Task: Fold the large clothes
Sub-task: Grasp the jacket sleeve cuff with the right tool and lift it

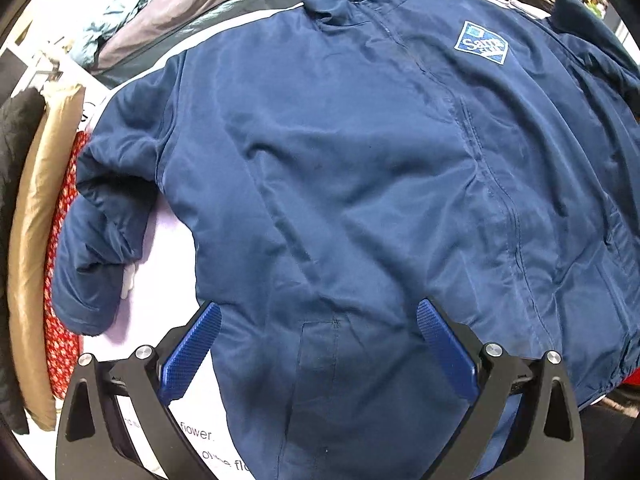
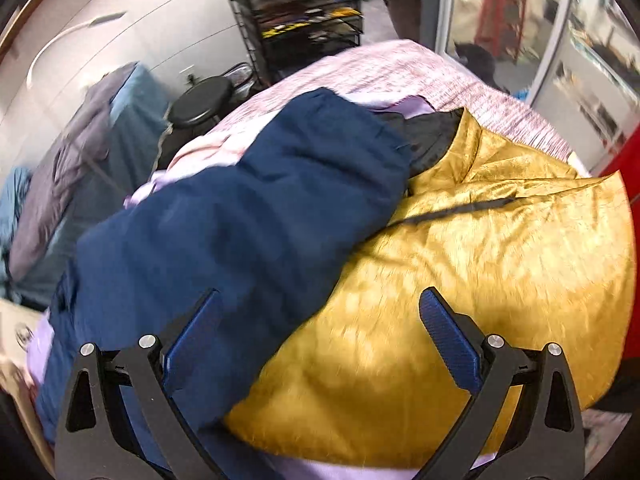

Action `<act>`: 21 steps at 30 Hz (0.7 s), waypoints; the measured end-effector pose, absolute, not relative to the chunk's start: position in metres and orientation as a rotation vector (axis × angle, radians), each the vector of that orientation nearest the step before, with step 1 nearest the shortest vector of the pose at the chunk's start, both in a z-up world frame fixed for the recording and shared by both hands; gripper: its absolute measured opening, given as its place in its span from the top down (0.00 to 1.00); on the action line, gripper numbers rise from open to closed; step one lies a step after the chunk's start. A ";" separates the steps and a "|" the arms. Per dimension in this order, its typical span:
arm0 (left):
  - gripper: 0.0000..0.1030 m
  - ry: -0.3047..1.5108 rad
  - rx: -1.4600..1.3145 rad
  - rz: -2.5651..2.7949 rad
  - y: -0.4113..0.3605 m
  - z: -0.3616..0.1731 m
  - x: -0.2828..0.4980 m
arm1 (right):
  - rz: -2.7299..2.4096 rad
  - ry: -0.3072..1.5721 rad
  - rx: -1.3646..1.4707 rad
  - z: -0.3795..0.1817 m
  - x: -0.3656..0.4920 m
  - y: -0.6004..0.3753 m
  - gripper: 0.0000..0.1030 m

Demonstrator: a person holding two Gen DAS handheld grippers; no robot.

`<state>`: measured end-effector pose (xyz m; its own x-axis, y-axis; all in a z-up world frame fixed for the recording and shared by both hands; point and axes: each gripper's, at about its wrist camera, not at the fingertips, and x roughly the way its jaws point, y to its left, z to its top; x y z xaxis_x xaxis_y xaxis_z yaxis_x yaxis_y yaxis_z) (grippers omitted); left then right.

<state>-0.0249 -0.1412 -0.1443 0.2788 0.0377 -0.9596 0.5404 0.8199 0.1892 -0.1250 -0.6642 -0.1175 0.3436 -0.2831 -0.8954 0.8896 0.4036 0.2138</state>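
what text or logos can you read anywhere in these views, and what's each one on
"Sam's" on the white-edged blue diamond chest patch of the navy zip-up jacket; the smaller line under it is too blurred to read.
"flower." on the white printed sheet beneath the jacket hem; the lines around it are cut off.
Right wrist view: no readable text.

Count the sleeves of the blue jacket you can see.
2. One sleeve lies bent at the left edge of the blue jacket; the other sleeve lies across the gold jacket in the right wrist view.
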 end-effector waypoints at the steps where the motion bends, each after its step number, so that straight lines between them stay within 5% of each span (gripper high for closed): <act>1: 0.06 1.255 0.547 -0.362 -0.141 -0.141 -0.029 | -0.889 0.899 0.836 -0.121 -0.127 -0.671 0.06; 9: 0.06 1.262 0.547 -0.361 -0.148 -0.144 -0.023 | -0.889 0.883 0.965 -0.160 -0.120 -0.721 0.27; 12: 0.06 1.268 0.549 -0.356 -0.148 -0.146 -0.023 | -0.864 0.869 0.989 -0.165 -0.115 -0.723 0.52; 14: 0.06 1.273 0.552 -0.352 -0.147 -0.147 -0.023 | -0.862 0.863 0.959 -0.160 -0.112 -0.720 0.82; 21: 0.06 1.270 0.533 -0.361 -0.144 -0.146 -0.021 | -0.980 0.629 0.830 -0.069 -0.141 -0.727 0.90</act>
